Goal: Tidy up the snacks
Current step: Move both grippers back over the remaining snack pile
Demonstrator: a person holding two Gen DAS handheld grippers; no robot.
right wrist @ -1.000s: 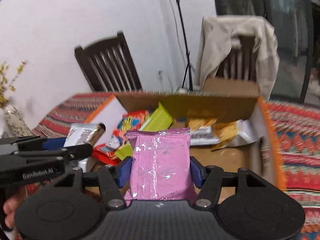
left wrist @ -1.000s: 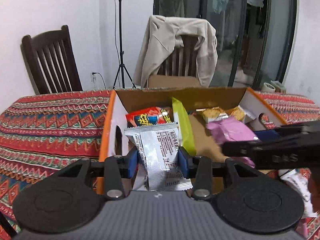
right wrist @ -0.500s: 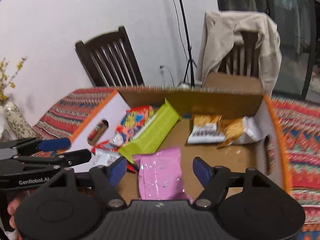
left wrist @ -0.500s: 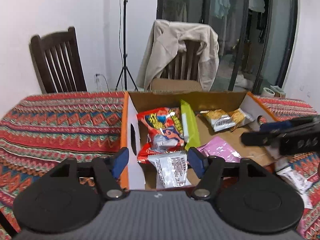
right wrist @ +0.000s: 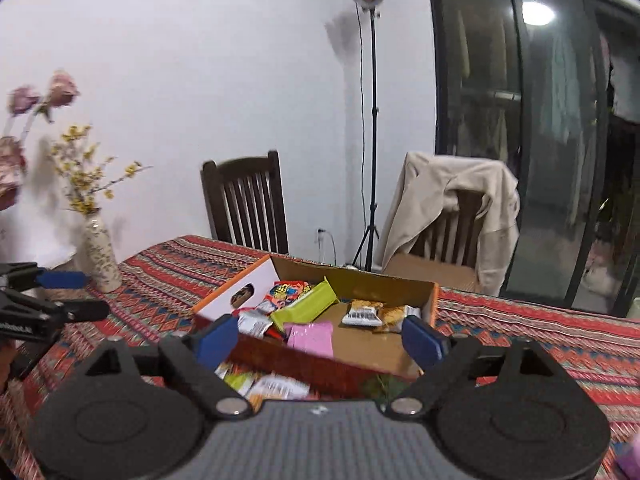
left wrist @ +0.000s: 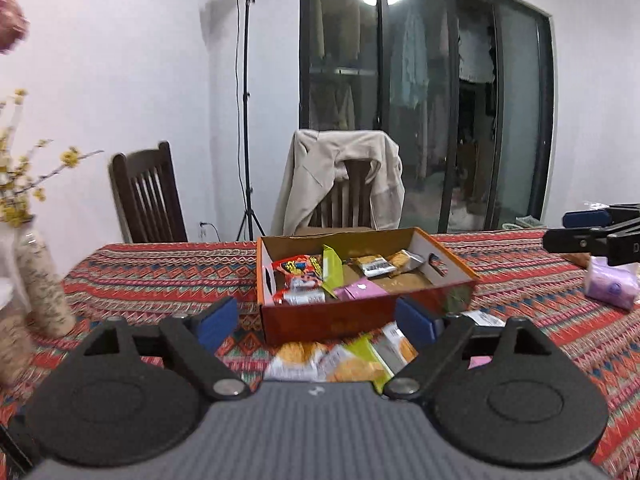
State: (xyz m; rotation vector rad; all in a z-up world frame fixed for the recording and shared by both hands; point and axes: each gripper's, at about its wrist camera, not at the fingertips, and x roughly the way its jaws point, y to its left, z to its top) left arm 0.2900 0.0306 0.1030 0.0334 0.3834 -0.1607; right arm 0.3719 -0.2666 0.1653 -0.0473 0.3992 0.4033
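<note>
Seen from the left wrist, a patterned vase (left wrist: 40, 280) stands at the far left on the red patterned tablecloth (left wrist: 160, 276). The left gripper (left wrist: 316, 320) has just been opening its jaws; they stand wide apart with nothing between them. Beyond it sits the cardboard box (left wrist: 360, 316), holding a red snack bag (left wrist: 296, 270), a green bar (left wrist: 332, 272), a pink packet (left wrist: 360, 290) and biscuit packs (left wrist: 384, 266). More loose snack packets (left wrist: 340, 360) lie blurred on the cloth in front of the box. Only this view shows, at far right, a pale purple pack (left wrist: 610, 288) on the cloth.

The right wrist view shows dried yellow flowers (right wrist: 86, 176) in the vase, and the left gripper at its left edge. The right gripper (right wrist: 320, 338) has likewise just been opening, jaws spread and empty, in front of the box's near wall. This view reveals the box's white left side with its handle hole (right wrist: 242, 294), and a silver packet (right wrist: 254, 322) beside the pink one.
</note>
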